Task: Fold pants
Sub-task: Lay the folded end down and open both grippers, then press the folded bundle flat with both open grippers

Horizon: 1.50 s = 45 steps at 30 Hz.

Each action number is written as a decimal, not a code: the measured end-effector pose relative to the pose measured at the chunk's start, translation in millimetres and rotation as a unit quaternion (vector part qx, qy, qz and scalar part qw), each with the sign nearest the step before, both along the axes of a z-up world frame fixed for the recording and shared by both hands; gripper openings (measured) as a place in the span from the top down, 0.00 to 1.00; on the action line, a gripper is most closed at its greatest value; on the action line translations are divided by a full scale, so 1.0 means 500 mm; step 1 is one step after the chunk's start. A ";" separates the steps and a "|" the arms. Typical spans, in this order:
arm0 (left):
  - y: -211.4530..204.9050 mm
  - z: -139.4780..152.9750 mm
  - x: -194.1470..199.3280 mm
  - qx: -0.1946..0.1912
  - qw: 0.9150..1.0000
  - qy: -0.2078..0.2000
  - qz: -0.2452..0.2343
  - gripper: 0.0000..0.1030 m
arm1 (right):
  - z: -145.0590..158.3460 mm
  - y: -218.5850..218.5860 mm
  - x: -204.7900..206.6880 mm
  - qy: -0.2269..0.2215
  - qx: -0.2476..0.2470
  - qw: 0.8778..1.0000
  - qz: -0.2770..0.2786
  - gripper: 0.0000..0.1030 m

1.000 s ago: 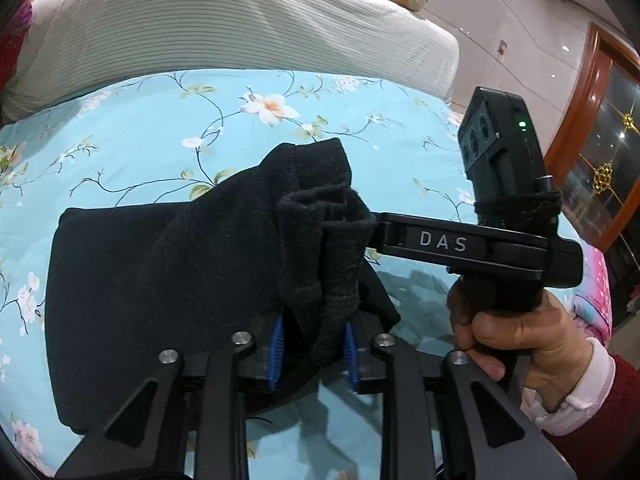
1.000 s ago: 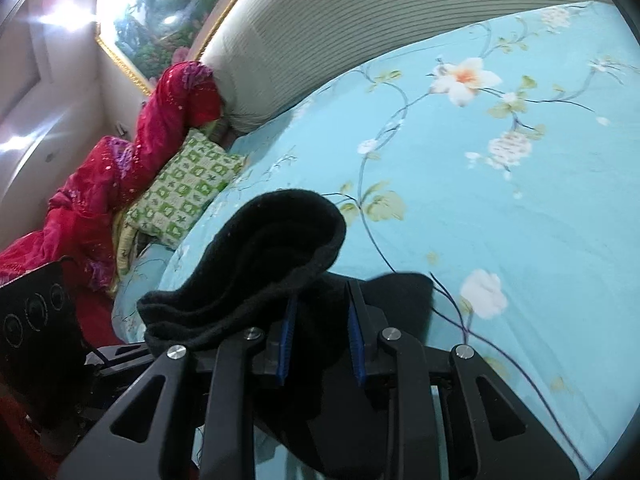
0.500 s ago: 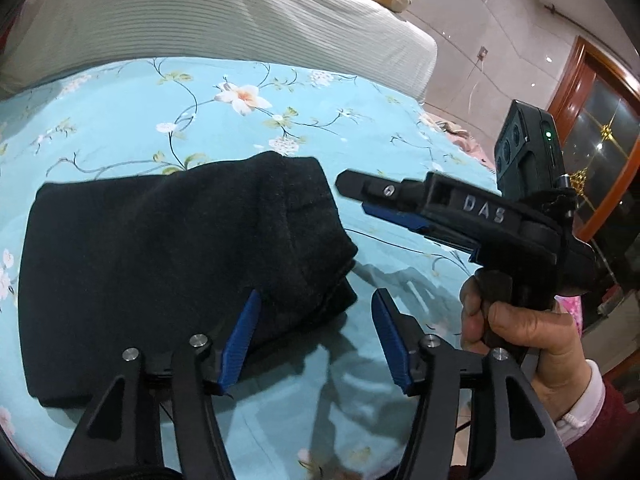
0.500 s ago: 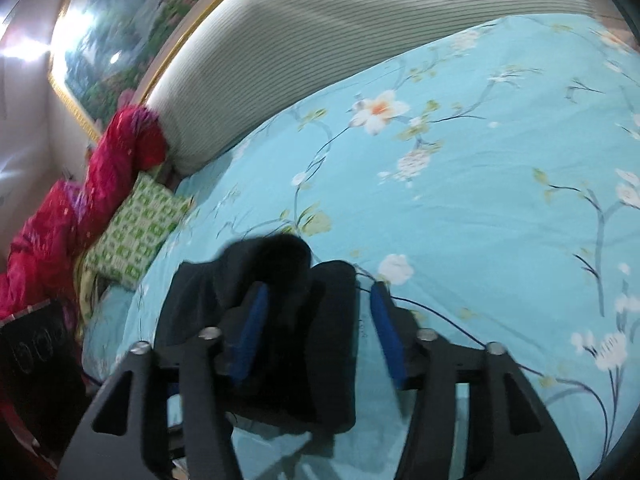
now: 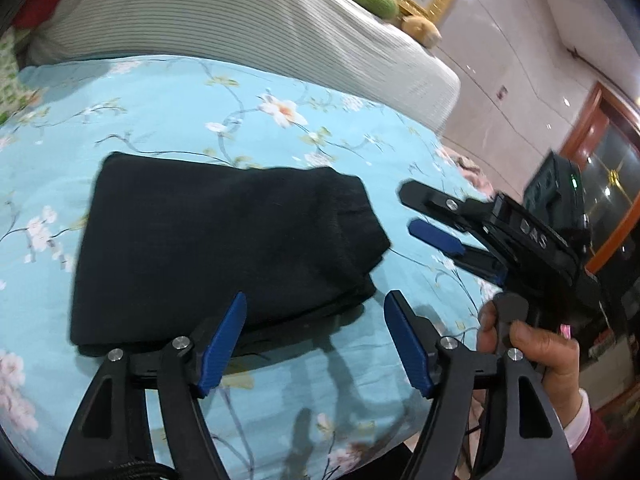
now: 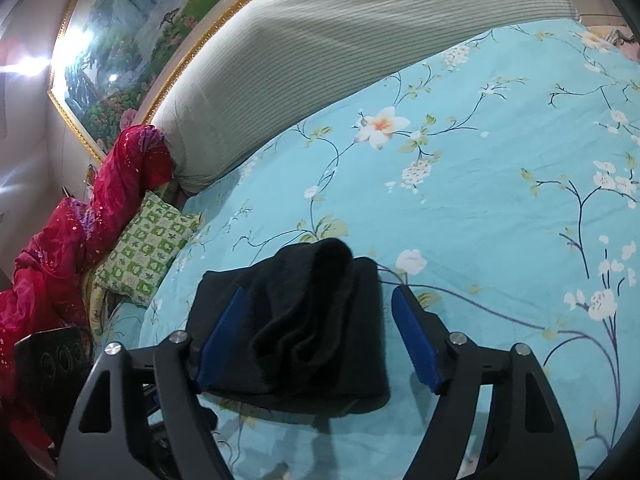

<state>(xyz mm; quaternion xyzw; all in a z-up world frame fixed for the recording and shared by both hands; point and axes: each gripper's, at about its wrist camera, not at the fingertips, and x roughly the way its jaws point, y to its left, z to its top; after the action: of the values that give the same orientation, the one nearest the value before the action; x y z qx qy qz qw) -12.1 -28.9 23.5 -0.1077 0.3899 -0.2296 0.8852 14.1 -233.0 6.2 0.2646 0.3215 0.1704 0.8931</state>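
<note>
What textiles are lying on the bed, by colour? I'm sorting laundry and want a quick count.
Black: 1, folded pants
Red: 1, sequinned cloth
Green-checked: 1, pillow
Grey-striped: 1, bolster
Total: 4

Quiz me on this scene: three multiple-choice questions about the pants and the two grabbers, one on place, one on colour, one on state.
1. Where do the pants lie?
A. on the floor
B. on the flowered bedsheet
C. on a chair

2. What colour are the pants?
A. black
B. red
C. white

3. How are the pants now?
A. hanging from a gripper
B. spread full length
C. folded in a bundle, let go

Key: B, the pants rest on the bedsheet. A, the cloth is black. C, layers are stacked, and the left gripper and right gripper have jaws opening, pads clear of the cloth.
</note>
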 end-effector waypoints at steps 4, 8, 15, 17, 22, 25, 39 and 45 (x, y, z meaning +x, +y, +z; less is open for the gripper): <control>0.042 0.003 0.004 -0.008 0.999 0.004 0.031 0.28 | 0.003 0.013 -0.017 -0.001 -0.001 1.000 -0.003 0.22; 0.091 0.005 0.005 -0.019 0.997 0.010 0.068 0.24 | 0.003 0.026 -0.022 0.004 -0.008 1.000 -0.005 0.21; 0.167 -0.010 0.025 -0.046 0.991 0.035 0.119 0.22 | -0.003 0.036 -0.034 0.012 -0.007 1.000 -0.001 0.14; 0.181 -0.018 0.025 -0.048 0.990 0.041 0.126 0.22 | -0.008 0.039 -0.038 0.017 -0.006 1.000 0.001 0.14; 0.206 -0.035 0.045 -0.048 0.987 0.054 0.143 0.21 | -0.031 0.046 -0.028 0.032 -0.011 0.999 0.006 0.13; 0.218 -0.038 0.059 -0.047 0.986 0.060 0.148 0.21 | -0.037 0.046 -0.015 0.036 -0.003 0.999 0.006 0.13; 0.238 -0.054 0.125 -0.048 0.984 0.086 0.148 0.21 | -0.056 0.059 0.066 0.054 0.010 0.998 0.021 0.11; 0.237 -0.075 0.154 -0.056 0.982 0.105 0.146 0.21 | -0.093 0.049 0.089 0.073 0.035 0.996 0.049 0.11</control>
<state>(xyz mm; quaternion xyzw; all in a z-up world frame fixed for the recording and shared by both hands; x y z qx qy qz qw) 65.1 89.8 -14.0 -0.2369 0.4474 -0.1066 0.8558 58.4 -208.5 -40.5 0.2909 0.3920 0.2058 0.8481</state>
